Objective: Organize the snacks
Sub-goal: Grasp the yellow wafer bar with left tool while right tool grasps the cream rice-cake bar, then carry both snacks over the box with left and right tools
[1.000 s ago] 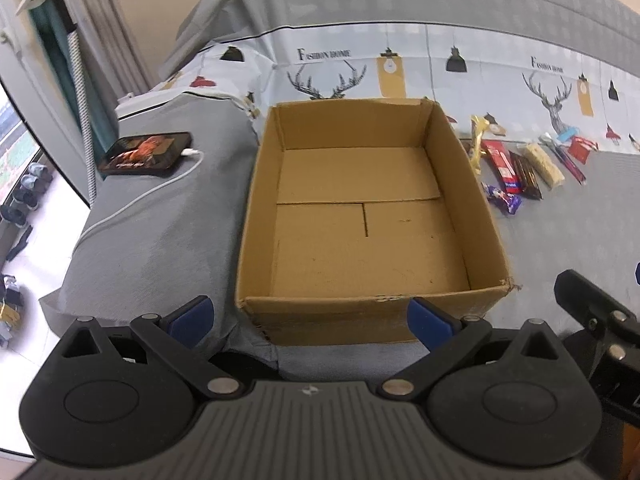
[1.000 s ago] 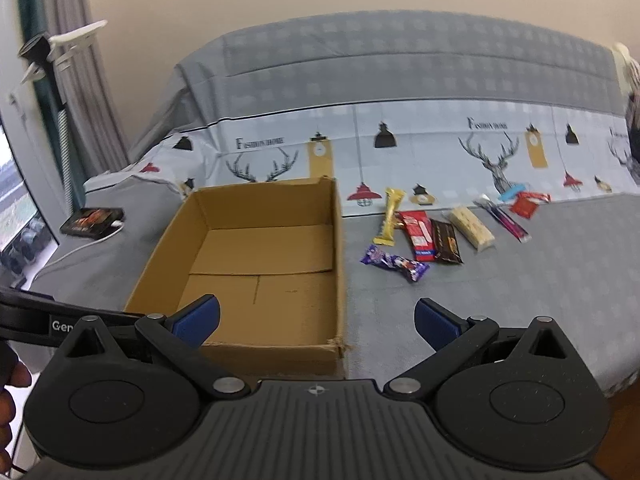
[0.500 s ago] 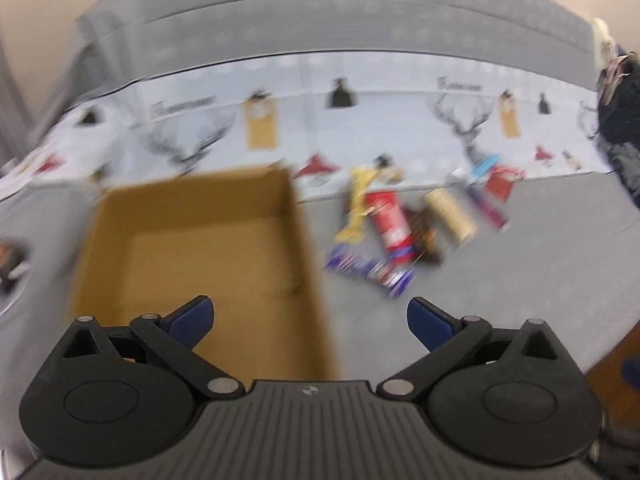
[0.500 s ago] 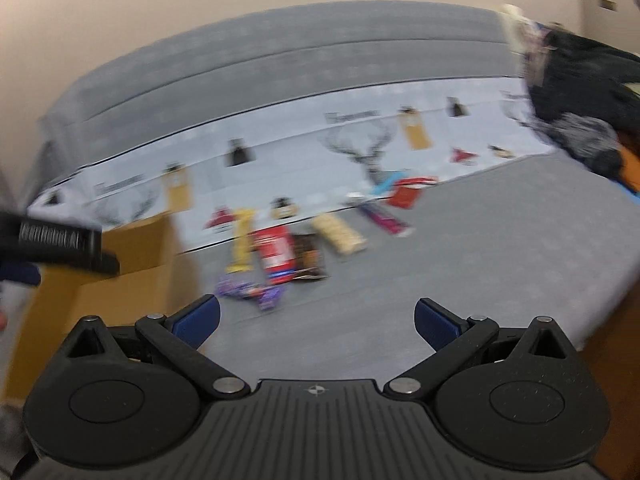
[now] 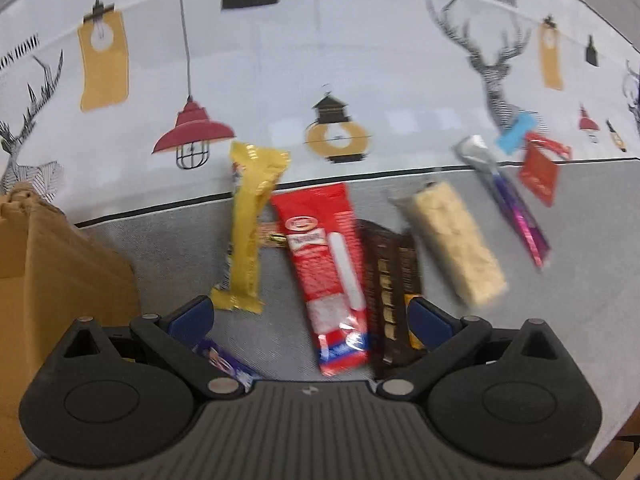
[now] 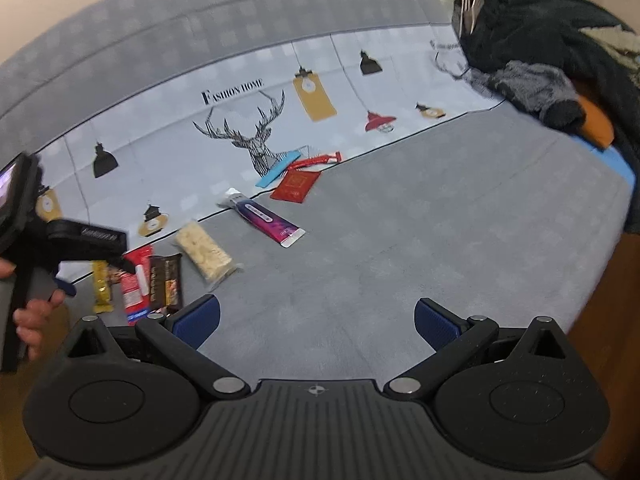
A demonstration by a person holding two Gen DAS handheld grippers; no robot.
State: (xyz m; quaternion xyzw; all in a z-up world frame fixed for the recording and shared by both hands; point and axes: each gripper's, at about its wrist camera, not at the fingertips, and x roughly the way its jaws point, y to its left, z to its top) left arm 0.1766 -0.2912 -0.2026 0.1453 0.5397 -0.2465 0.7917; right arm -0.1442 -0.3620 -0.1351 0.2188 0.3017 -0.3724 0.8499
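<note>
Snacks lie in a row on the grey bed cover. In the left wrist view my open left gripper (image 5: 308, 316) hovers right over the red packet (image 5: 324, 272), with the yellow bar (image 5: 250, 236) to its left, the dark chocolate bar (image 5: 390, 292) and the pale cereal bar (image 5: 456, 240) to its right, and a purple wrapper (image 5: 224, 362) under the left finger. The cardboard box (image 5: 44, 264) stands at the left edge. My right gripper (image 6: 316, 316) is open and empty over bare cover; the purple-pink stick (image 6: 266, 218) and a red sachet (image 6: 296, 186) lie beyond it.
A pile of dark clothes (image 6: 540, 40) and an orange item (image 6: 596, 122) lie at the far right of the bed. The bed's right edge (image 6: 608, 264) drops off near my right gripper. A light blue strip (image 5: 516, 134) and a thin red stick (image 6: 316, 160) lie near the sachet.
Both grippers swung right, away from the box. The left one has moved in close over the snack row; the right one now faces the bare right part of the bed.
</note>
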